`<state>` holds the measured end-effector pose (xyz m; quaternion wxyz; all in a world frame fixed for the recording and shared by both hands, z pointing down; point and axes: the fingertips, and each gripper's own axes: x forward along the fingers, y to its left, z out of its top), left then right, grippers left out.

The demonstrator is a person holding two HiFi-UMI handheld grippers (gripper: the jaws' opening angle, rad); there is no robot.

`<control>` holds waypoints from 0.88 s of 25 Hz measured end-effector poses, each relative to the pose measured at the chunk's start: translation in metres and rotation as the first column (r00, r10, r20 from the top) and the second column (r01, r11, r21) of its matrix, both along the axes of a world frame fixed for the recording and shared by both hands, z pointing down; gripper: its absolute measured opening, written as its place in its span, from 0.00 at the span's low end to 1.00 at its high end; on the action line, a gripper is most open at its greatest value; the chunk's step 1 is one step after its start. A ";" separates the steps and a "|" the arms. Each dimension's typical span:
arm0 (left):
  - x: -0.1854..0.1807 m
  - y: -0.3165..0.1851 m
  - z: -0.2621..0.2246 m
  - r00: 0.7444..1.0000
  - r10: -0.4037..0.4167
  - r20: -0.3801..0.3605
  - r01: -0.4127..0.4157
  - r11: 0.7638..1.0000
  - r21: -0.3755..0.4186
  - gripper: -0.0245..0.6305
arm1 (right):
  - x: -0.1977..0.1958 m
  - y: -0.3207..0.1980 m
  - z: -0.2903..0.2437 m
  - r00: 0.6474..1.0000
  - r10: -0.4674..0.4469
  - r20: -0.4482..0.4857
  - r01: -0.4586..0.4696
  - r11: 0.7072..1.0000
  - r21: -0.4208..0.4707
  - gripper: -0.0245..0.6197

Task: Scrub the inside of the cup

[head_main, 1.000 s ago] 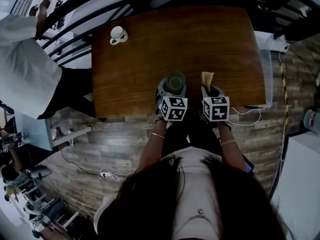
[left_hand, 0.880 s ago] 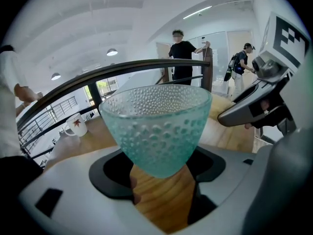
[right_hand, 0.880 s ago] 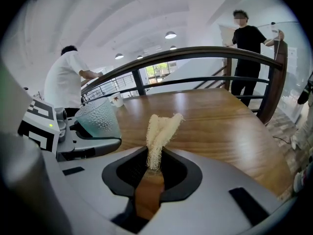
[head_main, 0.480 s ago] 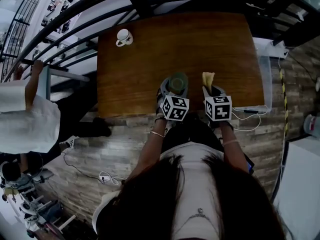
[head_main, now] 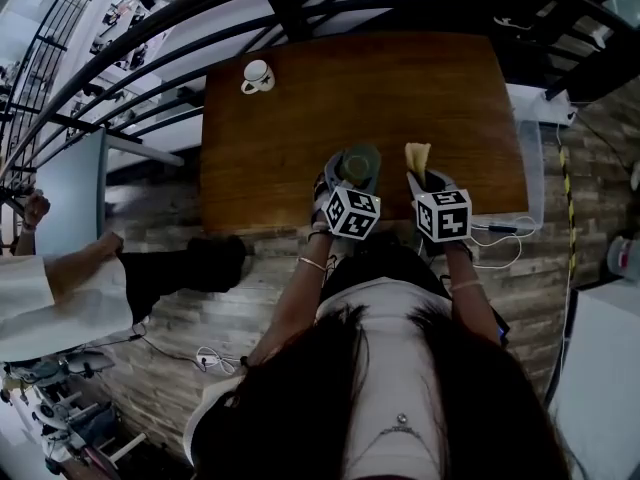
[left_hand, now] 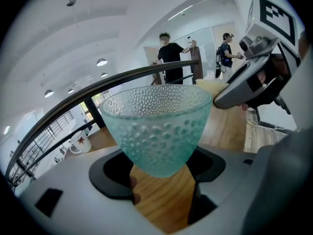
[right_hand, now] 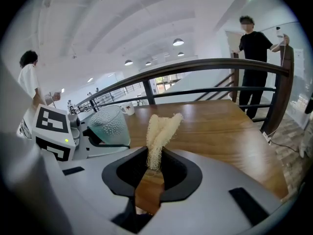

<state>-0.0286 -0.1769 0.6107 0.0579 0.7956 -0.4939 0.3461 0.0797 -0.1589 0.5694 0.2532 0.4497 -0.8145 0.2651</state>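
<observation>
From the head view, a brown wooden table (head_main: 420, 78) stands on a floor (head_main: 200, 288) of gray planks. A black railing (head_main: 150, 28) curves past its far side. A small white mug (head_main: 258, 76) sits at the far left corner. Near the front edge, the left claw (head_main: 350, 175) holds the green glass cup (head_main: 359, 160). Beside it, the right claw (head_main: 424, 180) holds a pale scrubber (head_main: 416, 155) that points up. A person in white (head_main: 50, 293) leans in at the left.

In the left gripper view, the bumpy cup (left_hand: 157, 124) stands upright with its mouth up. The claw's two dark jaws press on its base, one on each side, so the claw is closed on it. The table (left_hand: 222, 131) shows under it. Far back are the mug (left_hand: 79, 143), round ceiling lamps (left_hand: 101, 61) and two people (left_hand: 171, 58) by the railing.

In the right gripper view, the jaws pinch the bottom of the stringy scrubber (right_hand: 159, 131). The cup (right_hand: 110, 125) is just to the left, apart from the scrubber. The table (right_hand: 225, 126) shines, and a person in black (right_hand: 254, 53) stands behind the railing.
</observation>
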 end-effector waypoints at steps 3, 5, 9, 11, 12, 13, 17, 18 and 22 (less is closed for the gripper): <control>0.002 0.000 -0.002 0.999 0.029 0.020 -0.029 1.000 0.003 0.56 | -0.004 0.002 -0.010 1.000 -0.017 0.016 0.017 1.000 0.011 0.18; 0.003 -0.001 -0.003 0.998 0.050 0.038 -0.050 0.999 0.005 0.56 | -0.006 0.002 -0.018 0.999 -0.028 0.026 0.028 0.999 0.018 0.18; 0.004 -0.002 -0.003 0.994 0.081 0.073 -0.082 0.997 0.008 0.56 | -0.012 0.006 -0.032 0.996 -0.065 0.059 0.064 0.998 0.029 0.18; 0.006 -0.004 -0.003 0.991 0.094 0.090 -0.096 0.995 0.013 0.56 | -0.015 0.007 -0.038 0.994 -0.086 0.074 0.084 0.996 0.036 0.18; 0.007 -0.005 -0.003 0.990 0.100 0.099 -0.102 0.995 0.015 0.56 | -0.017 0.007 -0.041 0.992 -0.097 0.080 0.094 0.995 0.039 0.18; 0.007 -0.006 -0.004 0.989 0.105 0.106 -0.108 0.994 0.017 0.56 | -0.018 0.008 -0.044 0.990 -0.109 0.087 0.105 0.994 0.042 0.18; 0.007 -0.005 -0.003 0.984 0.119 0.129 -0.122 0.992 0.017 0.56 | -0.028 0.014 -0.056 0.981 -0.150 0.124 0.144 0.988 0.055 0.18; 0.006 -0.005 -0.003 0.983 0.122 0.136 -0.126 0.992 0.019 0.56 | -0.031 0.015 -0.058 0.978 -0.160 0.130 0.154 0.986 0.059 0.18; 0.004 -0.009 -0.002 0.978 0.134 0.161 -0.140 0.990 0.028 0.56 | -0.041 0.018 -0.066 0.966 -0.207 0.155 0.200 0.978 0.063 0.18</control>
